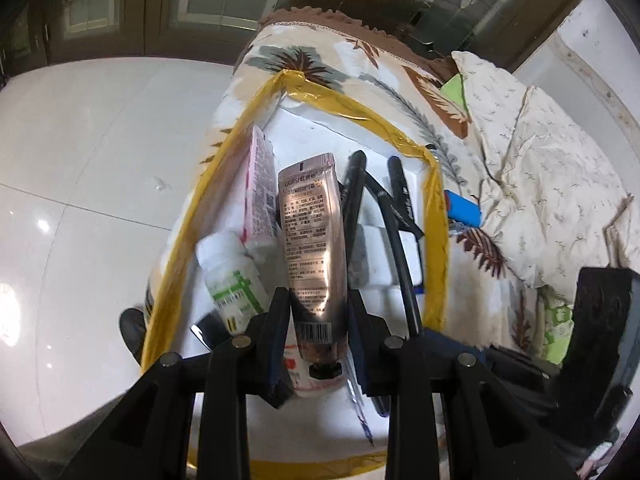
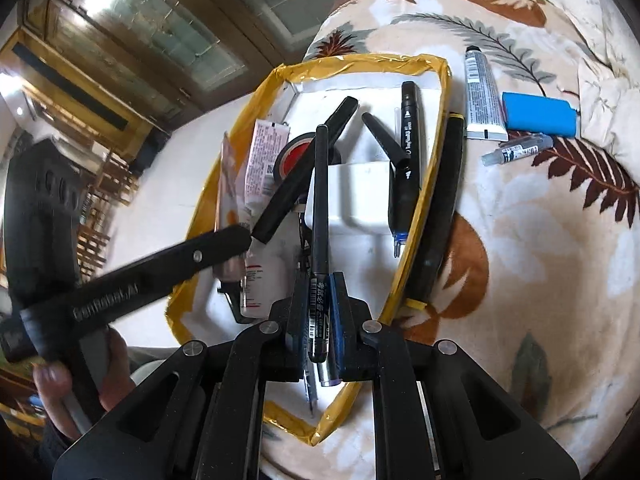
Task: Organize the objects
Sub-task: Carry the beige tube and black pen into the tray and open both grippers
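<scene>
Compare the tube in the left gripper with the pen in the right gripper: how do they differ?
The tube is wide, flat and shiny rose-gold; the pen is thin, round and black. The tube shows dense printed text; the pen bears only a small label. Both are clamped over the box.

The rose-gold tube (image 1: 312, 256) reads "oulisi" near its crimp (Chinese print below is too small to read). The left gripper (image 2: 244, 240) arm shows embossed "FastRobotAI"-like lettering, blurred.
</scene>
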`<act>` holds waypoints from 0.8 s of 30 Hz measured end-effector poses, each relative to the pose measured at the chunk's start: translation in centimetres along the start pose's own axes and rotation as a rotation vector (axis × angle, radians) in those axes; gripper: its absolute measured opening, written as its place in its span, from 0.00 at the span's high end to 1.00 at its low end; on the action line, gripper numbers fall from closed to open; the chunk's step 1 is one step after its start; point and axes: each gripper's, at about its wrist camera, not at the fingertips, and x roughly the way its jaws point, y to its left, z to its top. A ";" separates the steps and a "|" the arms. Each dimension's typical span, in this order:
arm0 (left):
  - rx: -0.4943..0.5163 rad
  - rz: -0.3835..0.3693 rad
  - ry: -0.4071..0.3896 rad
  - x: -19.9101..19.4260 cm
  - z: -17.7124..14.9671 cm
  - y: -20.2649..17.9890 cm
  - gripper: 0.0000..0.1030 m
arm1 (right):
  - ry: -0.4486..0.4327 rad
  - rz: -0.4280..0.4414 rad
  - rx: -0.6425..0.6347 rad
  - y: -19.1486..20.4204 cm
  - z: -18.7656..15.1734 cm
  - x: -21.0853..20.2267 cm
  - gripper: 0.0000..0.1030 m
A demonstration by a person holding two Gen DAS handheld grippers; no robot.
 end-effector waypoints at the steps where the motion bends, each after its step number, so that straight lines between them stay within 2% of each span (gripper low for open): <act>1: 0.012 0.003 0.004 0.1 0.2 -0.1 0.73 | 0.005 0.007 0.003 0.1 -0.1 0.2 0.90; 4: 0.036 0.021 0.009 0.5 0.8 -0.6 0.73 | 0.012 -0.018 -0.008 0.3 -0.6 0.6 0.90; 7: 0.054 0.038 0.014 0.6 0.9 -0.8 0.73 | 0.027 0.035 -0.009 0.3 -1.3 0.7 0.90; 10: 0.048 0.049 0.017 0.7 0.9 -0.5 0.73 | 0.043 0.011 -0.031 0.5 -1.8 1.3 0.90; 13: 0.048 0.067 0.035 1.0 0.7 -0.2 0.73 | 0.065 0.025 -0.025 0.5 -1.8 1.9 0.90; 20: 0.046 0.073 0.037 1.4 0.4 -0.2 0.72 | 0.070 0.024 -0.052 0.9 -2.7 2.0 0.90; 24: 0.027 0.062 0.029 1.0 0.2 -0.4 0.72 | 0.069 0.056 -0.007 0.2 -2.6 1.9 0.90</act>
